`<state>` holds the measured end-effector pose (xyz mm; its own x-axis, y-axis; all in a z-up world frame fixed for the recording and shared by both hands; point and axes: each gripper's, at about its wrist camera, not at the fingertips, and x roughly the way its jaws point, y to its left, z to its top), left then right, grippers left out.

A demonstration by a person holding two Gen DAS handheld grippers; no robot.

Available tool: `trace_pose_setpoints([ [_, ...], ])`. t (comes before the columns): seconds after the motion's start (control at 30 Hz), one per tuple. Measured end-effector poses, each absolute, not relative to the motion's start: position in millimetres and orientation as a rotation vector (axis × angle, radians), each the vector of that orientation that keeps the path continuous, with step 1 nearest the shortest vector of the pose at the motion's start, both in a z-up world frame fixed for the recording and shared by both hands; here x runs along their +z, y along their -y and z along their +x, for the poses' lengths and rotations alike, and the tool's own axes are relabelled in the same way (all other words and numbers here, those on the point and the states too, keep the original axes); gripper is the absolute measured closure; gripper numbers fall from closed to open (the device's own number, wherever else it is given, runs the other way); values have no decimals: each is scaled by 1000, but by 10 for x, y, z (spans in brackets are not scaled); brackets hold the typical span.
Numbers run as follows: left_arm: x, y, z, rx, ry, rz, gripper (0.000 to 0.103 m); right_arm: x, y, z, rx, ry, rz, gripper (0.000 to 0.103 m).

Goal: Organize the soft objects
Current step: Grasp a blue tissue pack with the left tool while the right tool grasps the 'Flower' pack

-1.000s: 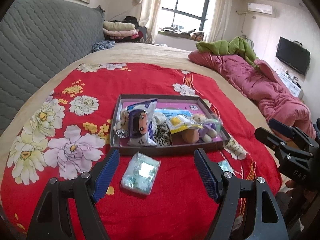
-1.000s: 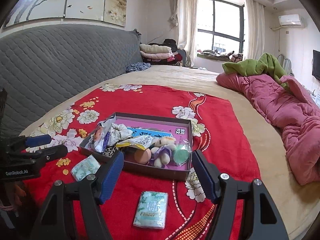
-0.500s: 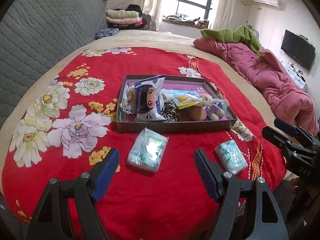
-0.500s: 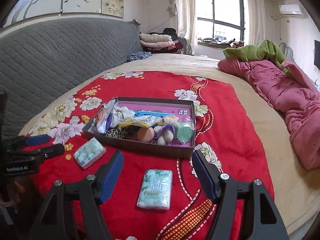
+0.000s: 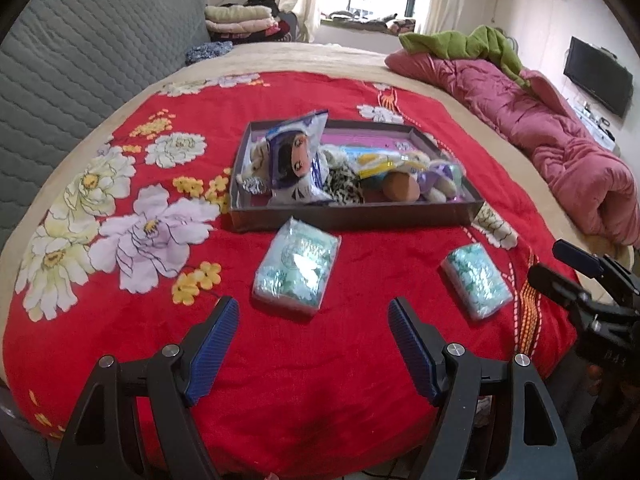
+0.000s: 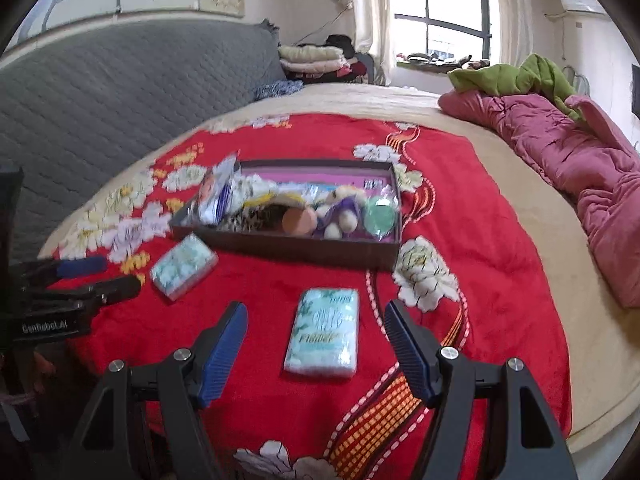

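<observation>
While both grippers hang spread and empty, the right gripper (image 6: 316, 338) is nearer the right tissue pack (image 6: 323, 332), lengthwise between its fingers, short of the tray (image 6: 288, 245).

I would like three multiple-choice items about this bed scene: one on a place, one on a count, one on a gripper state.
1. Where do the two tissue packs lie?
A. inside the tray
B. on the red blanket, in front of the tray
C. on the pink quilt

2. How many tissue packs lie outside the tray?
A. one
B. two
C. four

3. The right gripper is:
A. open, empty
B. shut on a pack
C. shut on a toy

Key: 1 B, the left tissue pack and right tissue pack rest on the red blanket before the tray; 2 B, the same two; 3 A, the right gripper touches nothing.
</observation>
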<state>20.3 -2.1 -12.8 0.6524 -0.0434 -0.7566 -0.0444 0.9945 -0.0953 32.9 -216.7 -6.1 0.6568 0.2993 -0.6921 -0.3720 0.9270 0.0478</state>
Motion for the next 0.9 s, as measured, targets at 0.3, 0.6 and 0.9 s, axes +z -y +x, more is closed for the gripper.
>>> trace_pose_setpoints([
  [0.3, -324, 13, 238, -27, -893, -125, 25, -316, 2046, 342, 383, -806, -143, 33],
  [0.6, -549, -57, 347, -41, -924, -157, 25, -563, 2048, 461, 367, -863, -134, 33],
  [0.9, -675, -119, 506, -44, -900, -142, 25, -792, 2026, 608, 354, -912, -137, 33],
])
